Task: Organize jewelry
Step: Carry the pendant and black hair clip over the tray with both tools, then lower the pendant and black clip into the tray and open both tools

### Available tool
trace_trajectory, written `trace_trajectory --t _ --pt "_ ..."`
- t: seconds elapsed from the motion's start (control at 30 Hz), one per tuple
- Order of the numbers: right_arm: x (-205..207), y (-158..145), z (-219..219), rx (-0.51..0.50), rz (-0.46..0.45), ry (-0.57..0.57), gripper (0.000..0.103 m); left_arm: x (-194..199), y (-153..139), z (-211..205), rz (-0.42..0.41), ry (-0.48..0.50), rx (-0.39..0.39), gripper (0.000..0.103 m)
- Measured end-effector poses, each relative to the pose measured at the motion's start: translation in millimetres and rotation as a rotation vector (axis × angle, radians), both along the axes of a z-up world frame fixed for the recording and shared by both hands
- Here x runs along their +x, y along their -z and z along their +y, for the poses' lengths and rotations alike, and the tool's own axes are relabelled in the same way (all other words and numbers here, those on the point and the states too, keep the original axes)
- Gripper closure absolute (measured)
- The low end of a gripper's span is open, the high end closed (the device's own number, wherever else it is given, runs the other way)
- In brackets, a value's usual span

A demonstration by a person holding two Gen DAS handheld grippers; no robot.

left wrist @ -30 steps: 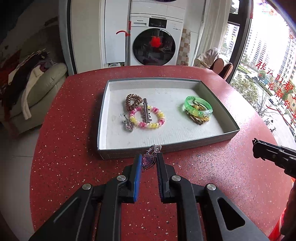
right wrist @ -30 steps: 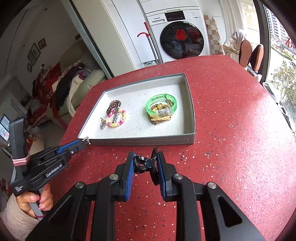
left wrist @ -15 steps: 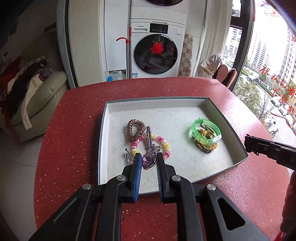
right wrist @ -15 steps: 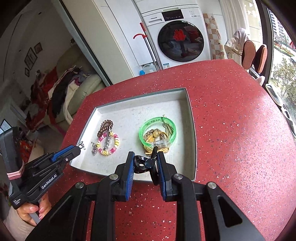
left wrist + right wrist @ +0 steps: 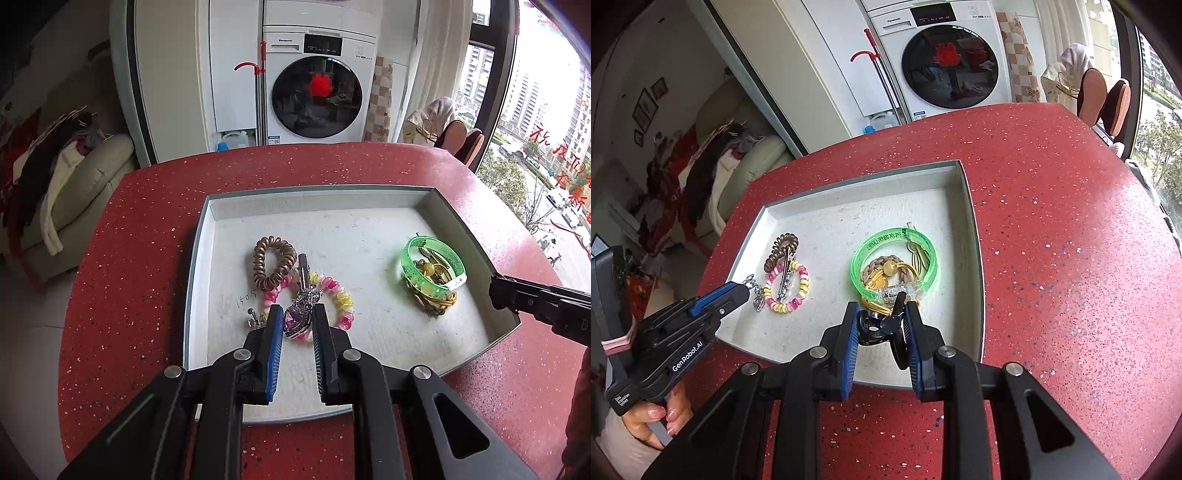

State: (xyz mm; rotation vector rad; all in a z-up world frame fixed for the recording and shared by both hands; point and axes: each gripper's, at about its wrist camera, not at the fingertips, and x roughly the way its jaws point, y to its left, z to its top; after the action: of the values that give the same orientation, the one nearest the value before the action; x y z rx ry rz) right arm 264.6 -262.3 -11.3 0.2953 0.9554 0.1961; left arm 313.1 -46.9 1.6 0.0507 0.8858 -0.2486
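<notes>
Both grippers have pushed forward from the near edge of the red speckled table (image 5: 122, 229) and now hang over the shallow grey tray (image 5: 476, 240). Left gripper (image 5: 297, 320) pinches a purple heart-shaped crystal pendant (image 5: 295, 319) right above the pink-and-yellow coil bracelet (image 5: 341, 295), near the tray's left side. Right gripper (image 5: 881, 324) is clamped on a black plastic claw clip (image 5: 877, 326), just at the green translucent bangle (image 5: 866, 258) toward the tray's right wall.
</notes>
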Motion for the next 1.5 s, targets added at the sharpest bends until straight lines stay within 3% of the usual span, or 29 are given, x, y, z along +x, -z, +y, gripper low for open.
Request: trace_trajectory --t 0.33,0.6,1.0,1.5 --pt "20 24 2 0.023 0.063 0.016 0.077 11 15 -13 0.009 -0.007 0.057 0.068" --pt "34 26 2 -0.015 0.034 0.041 0.077 15 29 -20 0.031 -0.020 0.088 0.068" --pt "26 27 3 -0.066 0.007 0.048 0.077 12 33 -28 0.006 -0.012 0.138 0.068" --pt "17 32 -5 -0.004 0.032 0.045 0.075 4 28 -28 -0.015 -0.022 0.154 0.068"
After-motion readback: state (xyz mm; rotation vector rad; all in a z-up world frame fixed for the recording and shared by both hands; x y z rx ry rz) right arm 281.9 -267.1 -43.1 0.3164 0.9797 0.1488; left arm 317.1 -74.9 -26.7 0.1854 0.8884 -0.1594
